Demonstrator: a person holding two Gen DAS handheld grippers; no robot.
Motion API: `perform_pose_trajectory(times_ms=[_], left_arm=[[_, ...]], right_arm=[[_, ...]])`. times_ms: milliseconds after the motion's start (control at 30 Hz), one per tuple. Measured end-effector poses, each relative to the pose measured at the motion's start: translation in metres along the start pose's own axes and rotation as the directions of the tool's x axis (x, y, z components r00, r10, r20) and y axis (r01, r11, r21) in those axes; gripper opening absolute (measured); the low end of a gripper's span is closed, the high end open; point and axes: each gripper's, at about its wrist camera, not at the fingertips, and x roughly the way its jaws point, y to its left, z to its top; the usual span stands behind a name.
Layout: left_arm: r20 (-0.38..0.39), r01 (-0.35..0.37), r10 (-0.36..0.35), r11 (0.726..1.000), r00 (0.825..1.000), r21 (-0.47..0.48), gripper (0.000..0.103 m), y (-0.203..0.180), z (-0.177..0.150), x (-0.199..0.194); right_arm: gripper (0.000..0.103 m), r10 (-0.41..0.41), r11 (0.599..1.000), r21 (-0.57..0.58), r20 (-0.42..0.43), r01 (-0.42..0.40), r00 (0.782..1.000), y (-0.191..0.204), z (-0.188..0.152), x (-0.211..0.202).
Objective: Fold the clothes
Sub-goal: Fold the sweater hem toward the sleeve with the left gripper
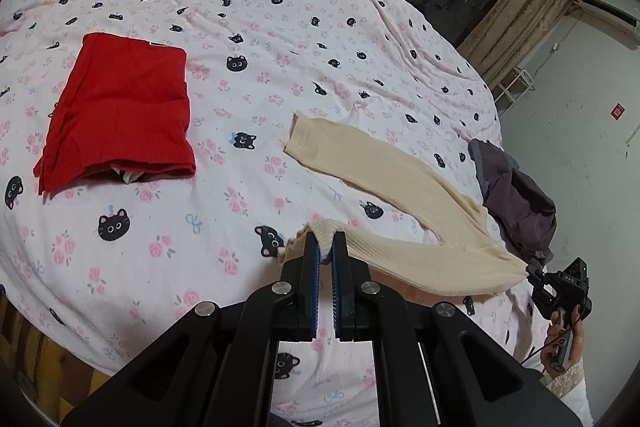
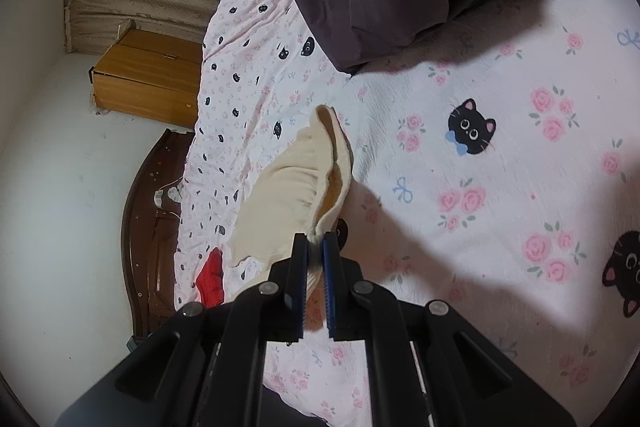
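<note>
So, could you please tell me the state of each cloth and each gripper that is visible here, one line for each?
Cream sweater: unfolded, held at two places, one sleeve lying on the bed.
Red garment: folded, lying flat on the bed.
Dark grey garment: crumpled, not folded.
Left gripper: shut on the cream sweater.
Right gripper: shut on the cream sweater.

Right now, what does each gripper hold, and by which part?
Both grippers, left and right, pinch the cream knit top: each clamps an edge of it.
</note>
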Motion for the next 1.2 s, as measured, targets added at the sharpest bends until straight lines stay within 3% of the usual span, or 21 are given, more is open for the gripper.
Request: perform_pose_trajectory(times_ms=[367, 600, 1200], left_arm=[[-0.02, -0.067, 0.067, 0.998, 0.998, 0.004, 0.004, 0.006, 0.052, 0.04], [-0.049, -0.113, 0.116, 0.992, 0.992, 0.058, 0.004, -0.003, 0.086, 0.078], [-0.094, -0.186, 0.189, 0.982, 0.977, 0.043, 0.004, 0.006, 0.134, 0.145]], right_arm=[[0.008, -0.003, 1.0, 0.0, -0.022, 0.003, 1.0, 0.018, 0.019, 0.019], [0.008, -0.02, 1.0, 0.001, -0.035, 0.02, 0.999, 0.028, 0.04, 0.039], [0.008, -0.097, 0.995, 0.007, -0.043, 0.097, 0.994, 0.032, 0.087, 0.08]])
